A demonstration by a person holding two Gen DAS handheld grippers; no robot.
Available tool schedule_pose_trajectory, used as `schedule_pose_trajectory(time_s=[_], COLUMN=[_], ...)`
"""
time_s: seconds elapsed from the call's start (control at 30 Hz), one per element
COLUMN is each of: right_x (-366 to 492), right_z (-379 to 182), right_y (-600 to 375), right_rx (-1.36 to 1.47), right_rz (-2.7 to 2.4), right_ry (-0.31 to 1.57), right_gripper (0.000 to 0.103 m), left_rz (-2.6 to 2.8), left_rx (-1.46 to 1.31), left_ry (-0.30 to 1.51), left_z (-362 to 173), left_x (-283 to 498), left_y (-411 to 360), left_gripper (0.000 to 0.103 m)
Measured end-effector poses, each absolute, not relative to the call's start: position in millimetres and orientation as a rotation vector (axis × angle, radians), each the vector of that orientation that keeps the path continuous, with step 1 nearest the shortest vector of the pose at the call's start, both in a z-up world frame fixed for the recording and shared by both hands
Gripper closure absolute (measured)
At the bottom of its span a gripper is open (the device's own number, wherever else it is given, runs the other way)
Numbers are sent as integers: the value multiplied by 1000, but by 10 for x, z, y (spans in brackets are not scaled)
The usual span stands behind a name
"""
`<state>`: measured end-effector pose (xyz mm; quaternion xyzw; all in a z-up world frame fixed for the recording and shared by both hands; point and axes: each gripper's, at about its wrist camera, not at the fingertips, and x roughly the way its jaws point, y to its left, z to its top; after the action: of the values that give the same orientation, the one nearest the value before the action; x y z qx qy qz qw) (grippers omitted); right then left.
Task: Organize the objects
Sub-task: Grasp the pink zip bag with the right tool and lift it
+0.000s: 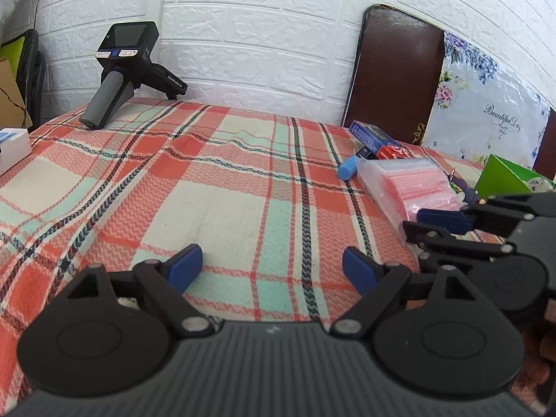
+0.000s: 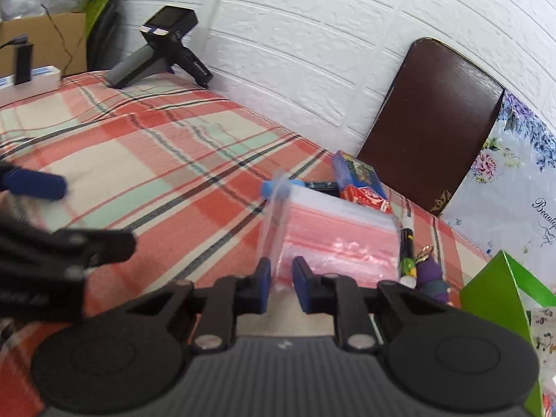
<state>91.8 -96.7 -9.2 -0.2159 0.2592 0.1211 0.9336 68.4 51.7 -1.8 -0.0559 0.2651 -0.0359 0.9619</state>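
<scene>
A clear packet of pink-striped zip bags (image 2: pixel 333 239) lies on the plaid tablecloth (image 2: pixel 139 173); it also shows in the left wrist view (image 1: pixel 410 184). My right gripper (image 2: pixel 281 278) is nearly shut, its blue pads pinching the packet's near plastic edge. My left gripper (image 1: pixel 274 267) is open and empty, low over the cloth (image 1: pixel 208 191), left of the packet. Behind the packet lie a blue marker (image 1: pixel 349 168) and a blue-and-red card box (image 1: pixel 378 140).
A spare handheld gripper (image 1: pixel 128 69) stands at the back left by the white brick wall. A white box (image 1: pixel 12 147) sits at the left edge. A green gift bag (image 2: pixel 500 288), a pen (image 2: pixel 406 246) and a purple item (image 2: pixel 432 278) lie right. A brown chair back (image 2: pixel 434 121) leans behind.
</scene>
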Motion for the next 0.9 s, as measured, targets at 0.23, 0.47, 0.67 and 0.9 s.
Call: schedule_pose_trajectory(time_s=[0.23, 0.47, 0.67, 0.9], right_x=[1032, 1736, 1825, 925], right_z=[173, 4, -34, -93], right_y=[-1189, -1372, -1424, -1519], right_rx=[-369, -293, -217, -242], right_rz=[215, 243, 278, 344], right_ry=[446, 664, 736, 678], right_gripper=[21, 0, 7, 7], left_rz=[-67, -76, -78, -76], left_rx=[-92, -91, -87, -78], left_ry=[541, 544, 549, 547], left_z=[-13, -25, -29, -29], left_x=[673, 706, 714, 705], left_y=[486, 482, 471, 460], left_gripper=[12, 9, 8, 7])
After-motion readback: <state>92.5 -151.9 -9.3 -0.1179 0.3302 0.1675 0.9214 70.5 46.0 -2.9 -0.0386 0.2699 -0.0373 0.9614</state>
